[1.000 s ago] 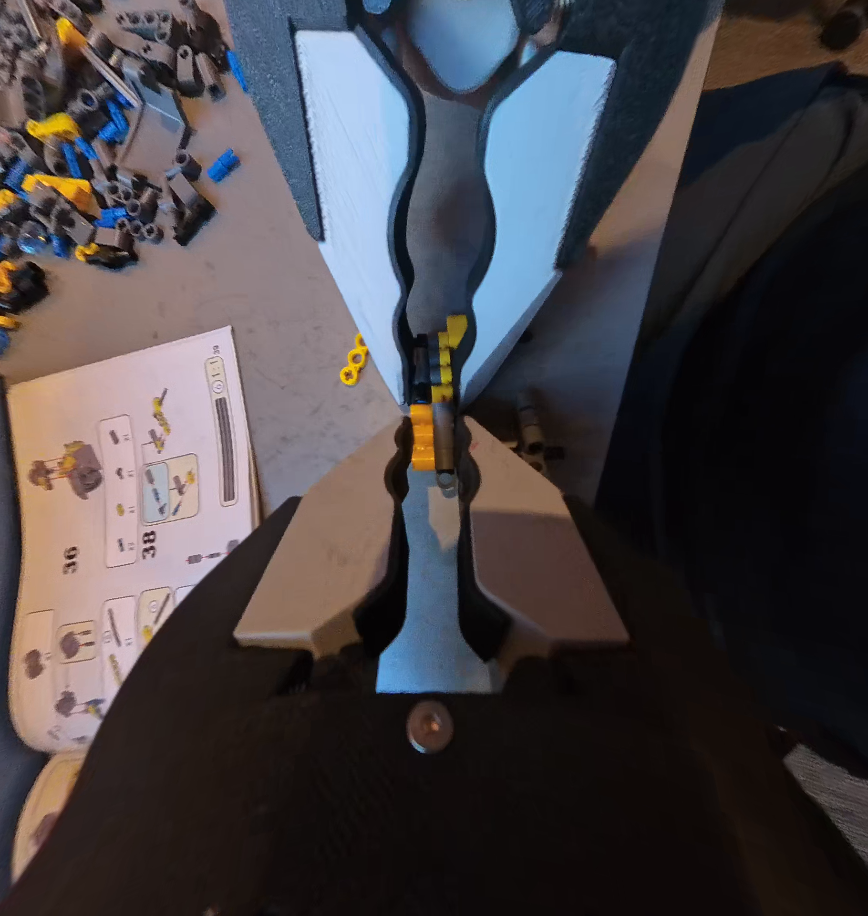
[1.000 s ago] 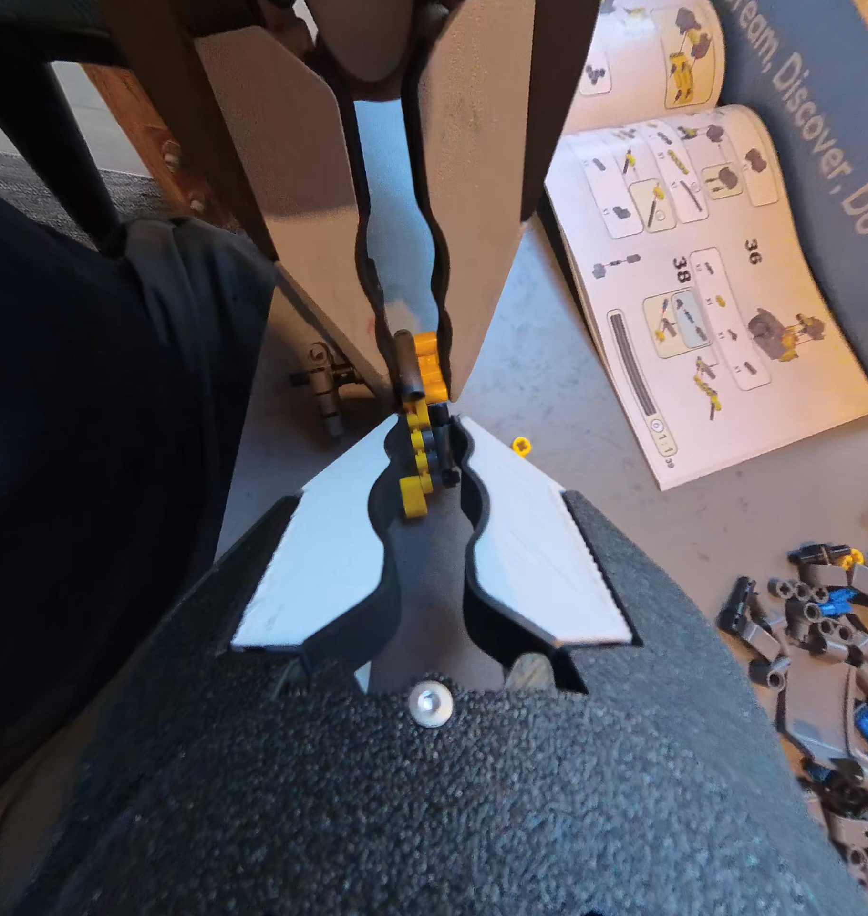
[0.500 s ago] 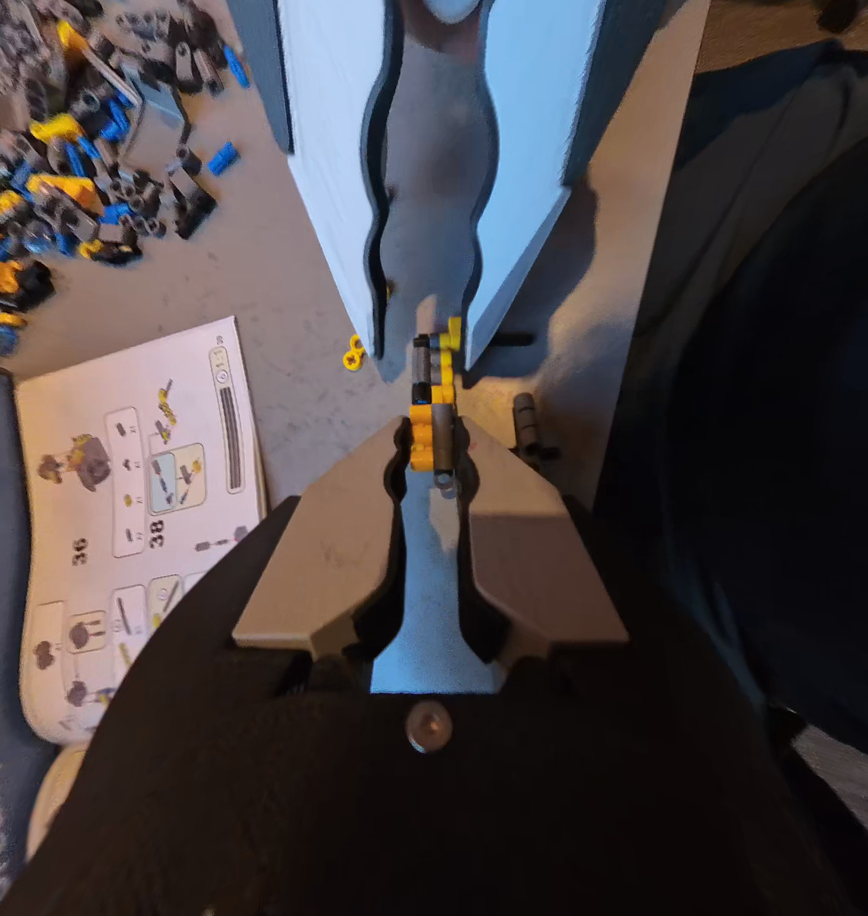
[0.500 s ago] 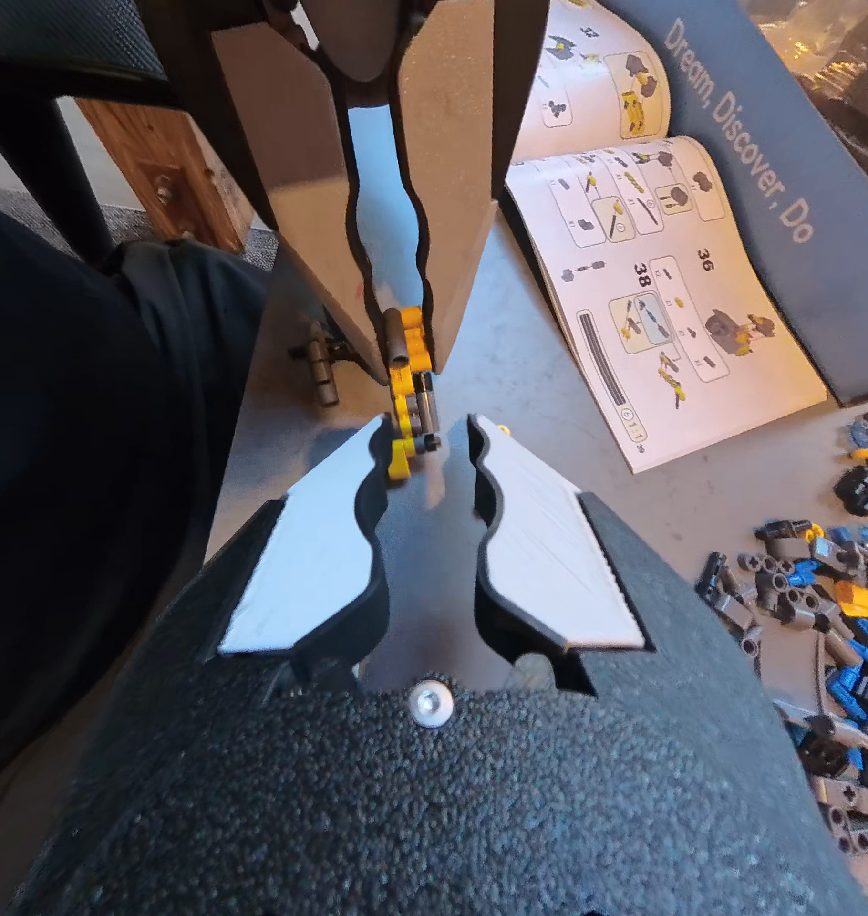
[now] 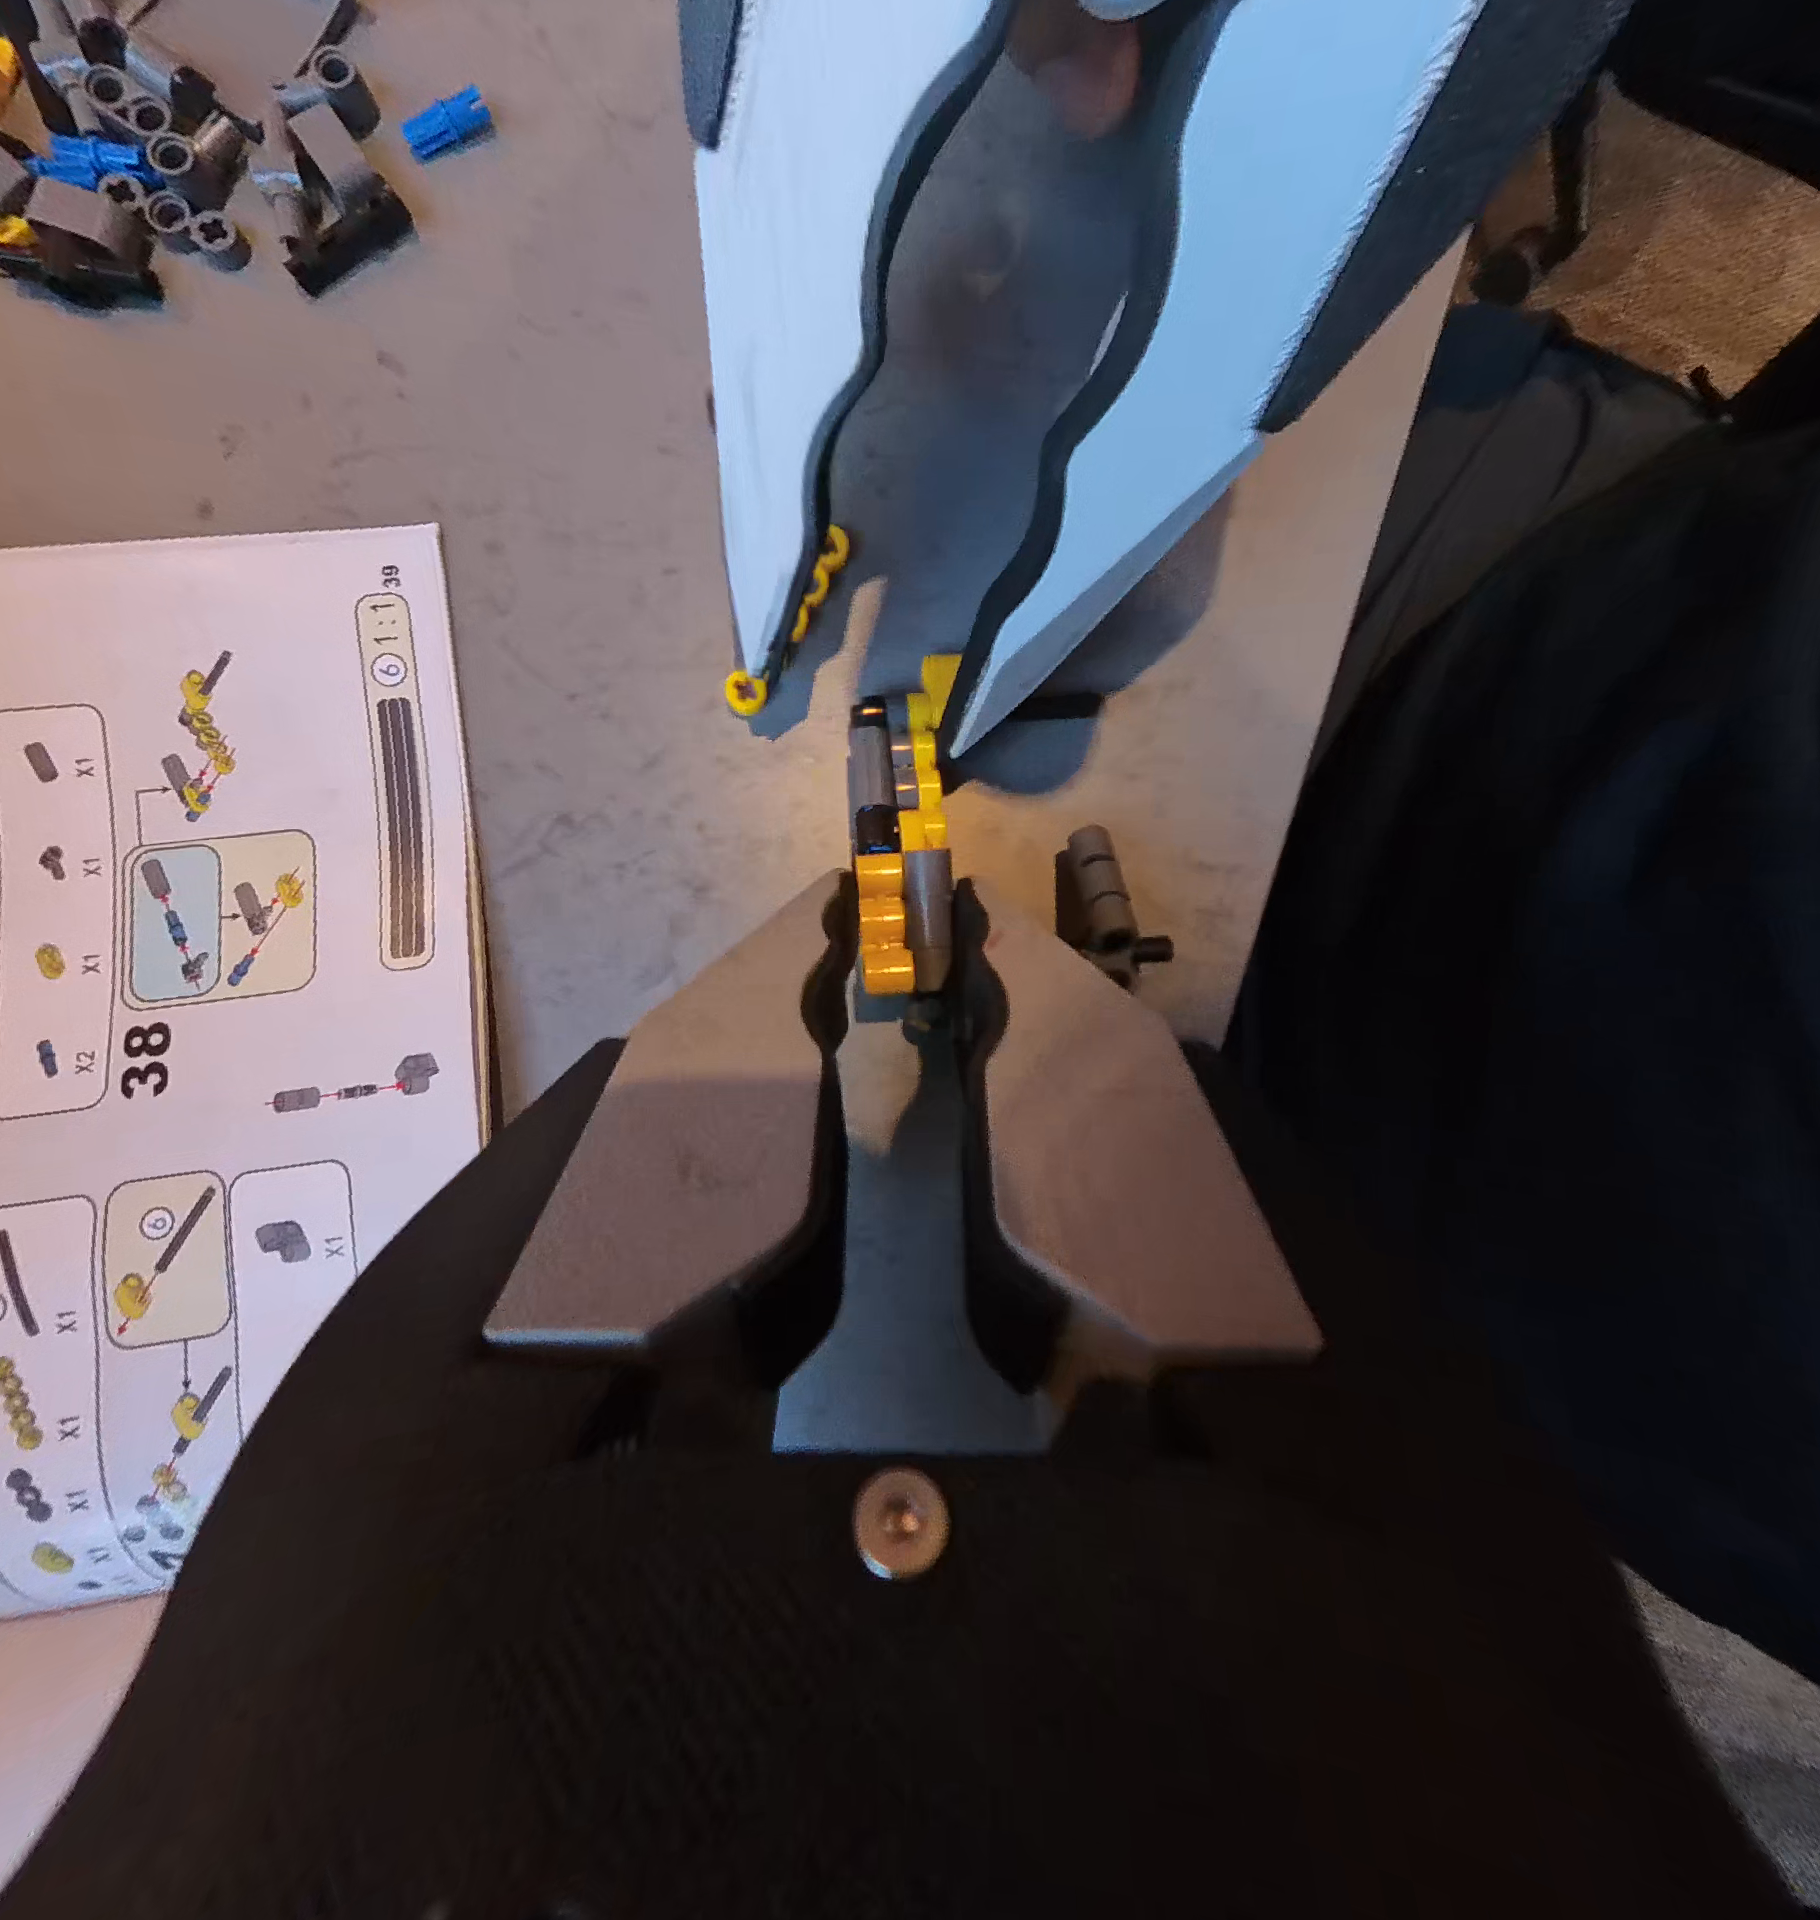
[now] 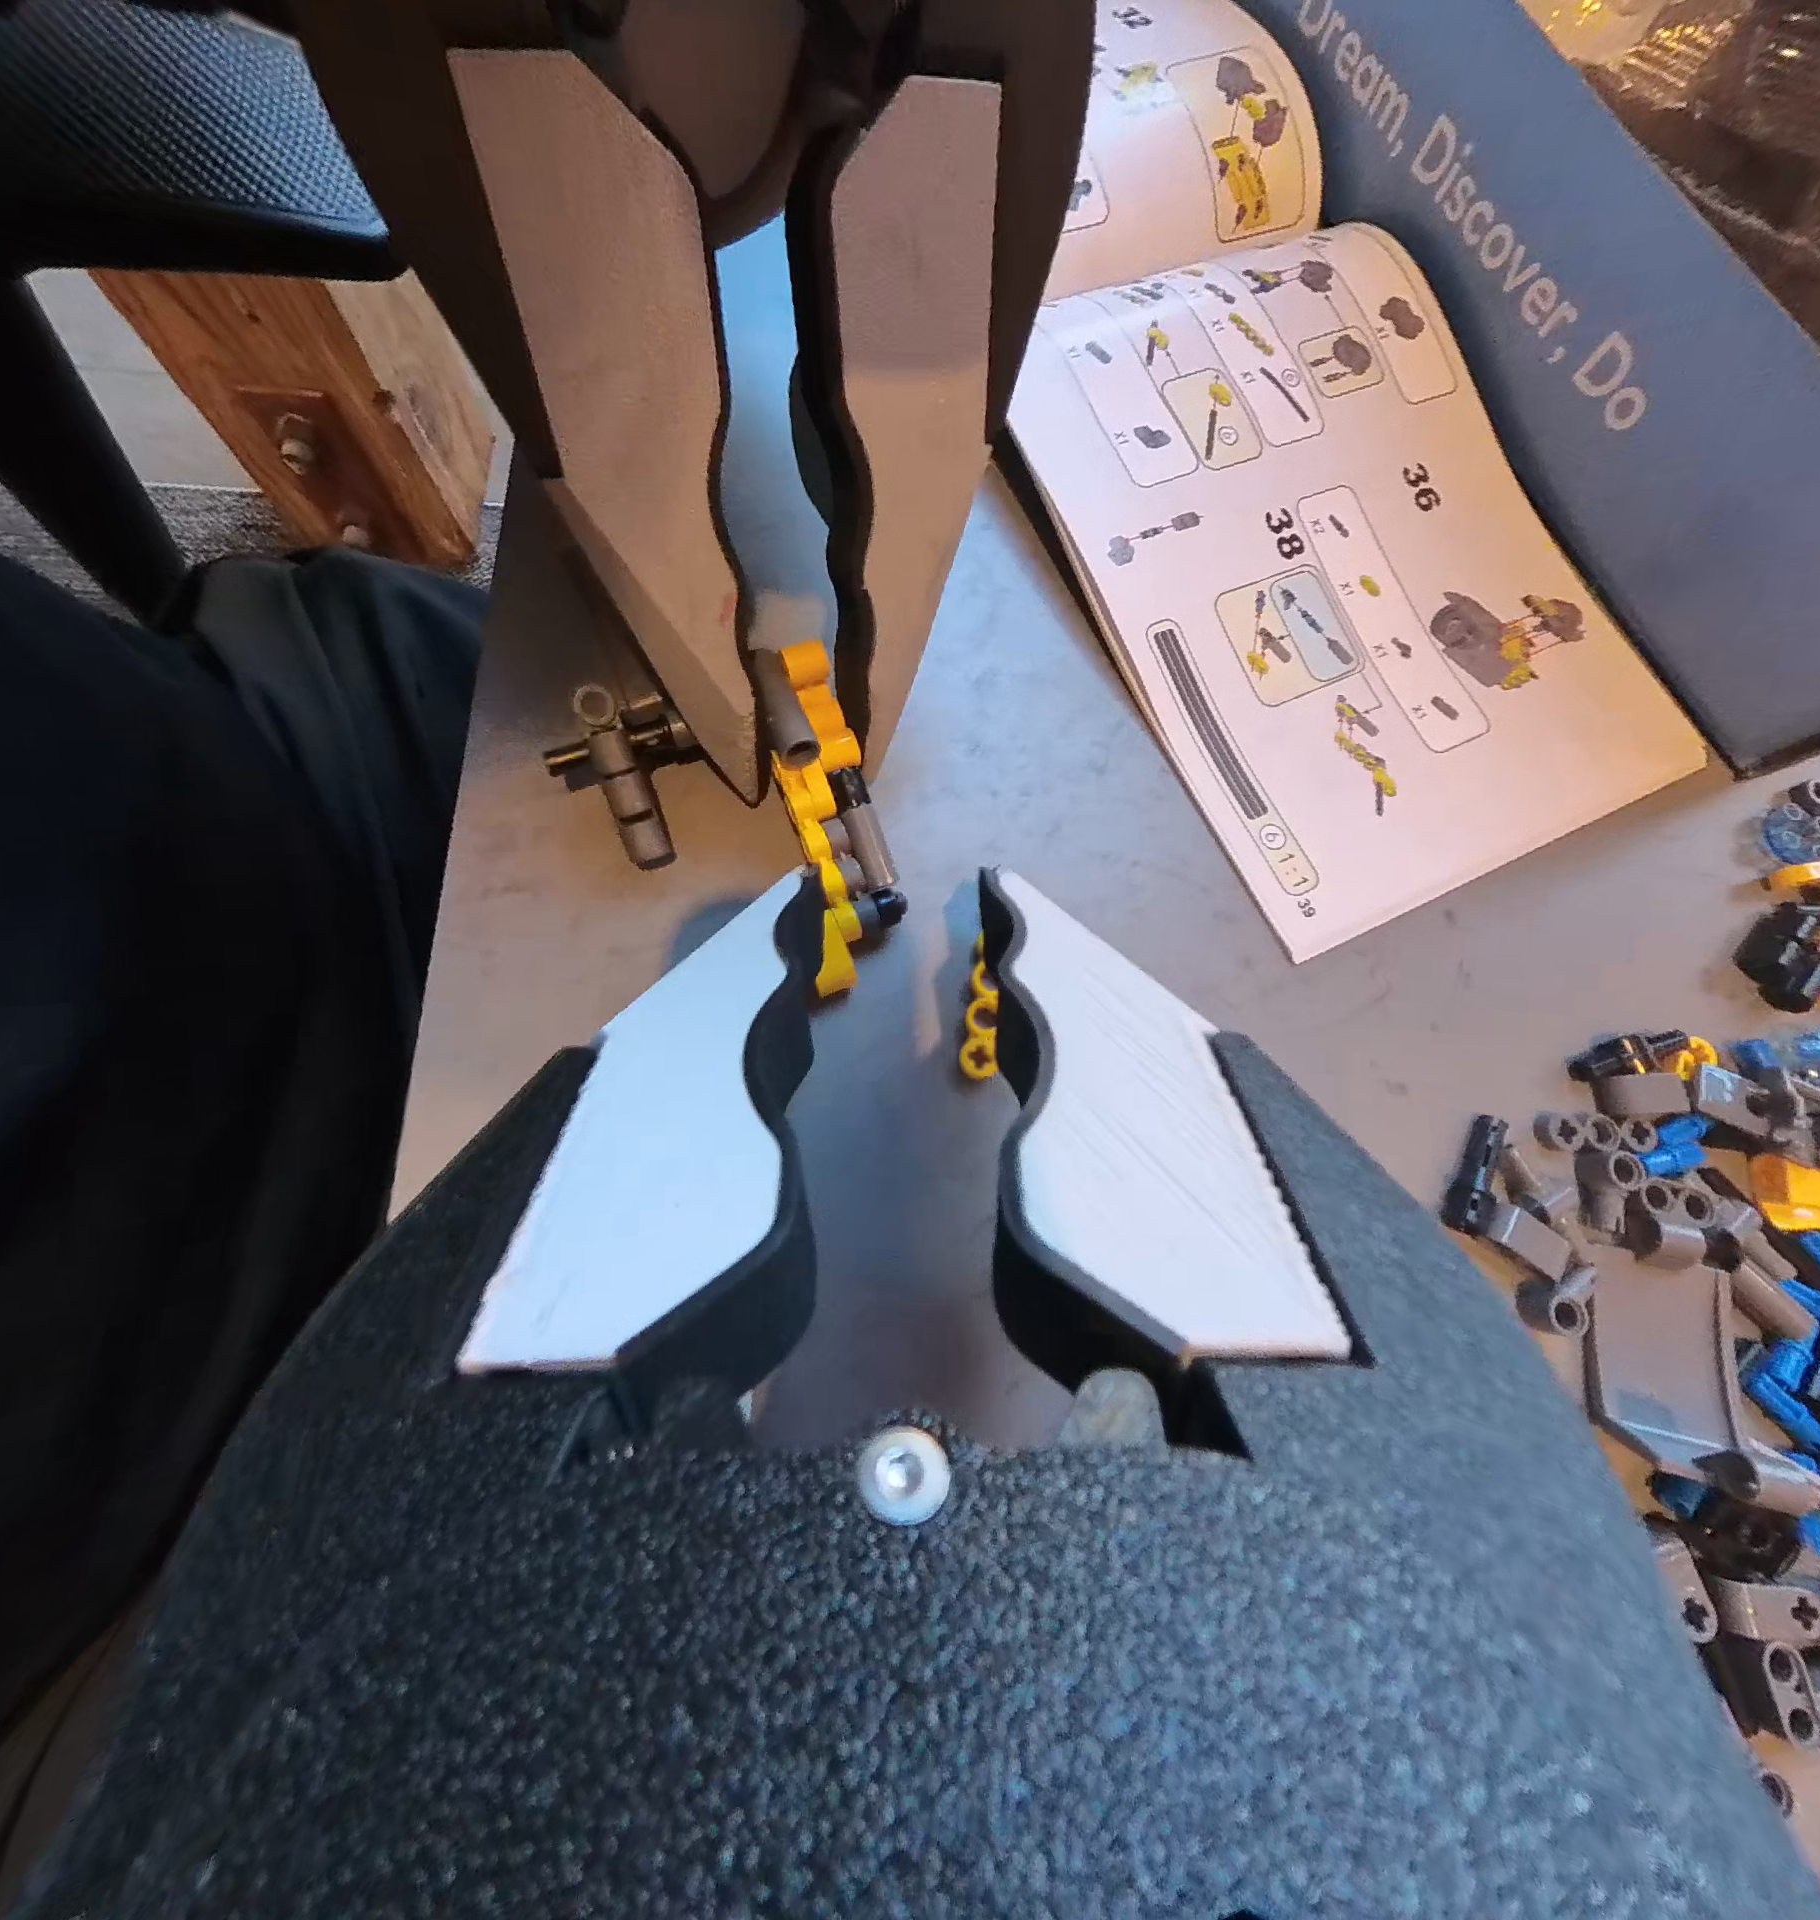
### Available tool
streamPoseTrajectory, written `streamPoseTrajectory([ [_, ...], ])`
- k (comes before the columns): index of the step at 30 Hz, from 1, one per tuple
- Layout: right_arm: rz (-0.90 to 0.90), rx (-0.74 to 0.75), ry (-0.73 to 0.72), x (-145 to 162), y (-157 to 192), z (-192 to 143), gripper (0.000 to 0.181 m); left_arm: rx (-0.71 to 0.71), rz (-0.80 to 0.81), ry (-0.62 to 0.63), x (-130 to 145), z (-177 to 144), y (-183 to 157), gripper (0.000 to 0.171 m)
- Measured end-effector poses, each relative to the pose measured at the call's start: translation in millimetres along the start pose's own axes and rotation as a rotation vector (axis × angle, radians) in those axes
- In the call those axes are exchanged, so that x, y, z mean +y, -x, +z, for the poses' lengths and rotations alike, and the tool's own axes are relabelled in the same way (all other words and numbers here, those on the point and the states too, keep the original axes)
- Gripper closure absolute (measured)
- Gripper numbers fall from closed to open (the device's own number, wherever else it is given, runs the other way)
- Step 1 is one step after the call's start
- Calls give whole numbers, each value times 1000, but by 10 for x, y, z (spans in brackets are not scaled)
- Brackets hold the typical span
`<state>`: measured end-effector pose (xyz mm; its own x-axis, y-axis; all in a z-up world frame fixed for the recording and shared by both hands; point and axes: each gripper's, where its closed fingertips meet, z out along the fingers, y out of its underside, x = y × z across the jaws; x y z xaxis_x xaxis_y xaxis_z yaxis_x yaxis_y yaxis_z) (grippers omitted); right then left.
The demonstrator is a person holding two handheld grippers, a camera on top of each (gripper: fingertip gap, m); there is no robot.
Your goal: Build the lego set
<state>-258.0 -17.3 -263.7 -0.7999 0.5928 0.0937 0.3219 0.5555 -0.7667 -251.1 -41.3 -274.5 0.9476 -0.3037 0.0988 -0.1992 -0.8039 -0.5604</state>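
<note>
My left gripper (image 5: pixel 901 896) is shut on a small yellow and grey brick assembly (image 5: pixel 901 883) and holds it just above the grey table. The assembly also shows in the right wrist view (image 6: pixel 818 769), pinched by the left gripper (image 6: pixel 812 758). My right gripper (image 6: pixel 890 891) is open and empty, and its left fingertip (image 6: pixel 797 904) is next to the assembly's free end. In the left wrist view the right gripper (image 5: pixel 854 717) faces mine from above. A small yellow holed beam (image 6: pixel 977 1023) lies on the table between the right fingers, also seen in the left wrist view (image 5: pixel 814 597).
A grey connector piece (image 5: pixel 1098 894) (image 6: pixel 625 769) lies near the table edge. An open instruction booklet (image 5: pixel 210 1039) (image 6: pixel 1353 623) lies beside it on a dark mat (image 6: pixel 1612 312). A pile of grey, blue and yellow parts (image 5: pixel 137 187) (image 6: pixel 1716 1299) sits farther off. A person's dark clothing (image 6: pixel 158 987) borders the table. Less than 4 cm separates the two grippers' tips.
My right gripper has opened, let go of the assembly and drawn back a little. My left gripper still holds the assembly.
</note>
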Motion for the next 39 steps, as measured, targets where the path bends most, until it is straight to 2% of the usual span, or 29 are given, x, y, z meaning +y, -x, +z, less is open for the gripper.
streamPoseTrajectory([
  [10, 20, 12, -65, -88, -38, -52, 151, -50, -40, -66, 0, -48, 85, 132],
  [17, 21, 44, -112, -150, -85, -101, 150, -60, -109, -154, -29, -193, 140, 125],
  [22, 20, 88, -180, -235, -135, -189, 147, -171, -144, -277, -58, -454, 206, 125],
  [25, 18, 130, -219, -289, -192, -261, 146, -262, -195, -335, 19, -615, 311, 128],
  [32, 31, 265, -334, -418, -368, -513, 143, -435, -339, -357, 333, -778, 546, 130],
  [35, 66, 320, -419, -478, -466, -676, 143, -428, -388, -367, 416, -742, 540, 131],
  [39, 123, 310, -489, -509, -516, -788, 142, -429, -422, -363, 472, -715, 520, 132],
])
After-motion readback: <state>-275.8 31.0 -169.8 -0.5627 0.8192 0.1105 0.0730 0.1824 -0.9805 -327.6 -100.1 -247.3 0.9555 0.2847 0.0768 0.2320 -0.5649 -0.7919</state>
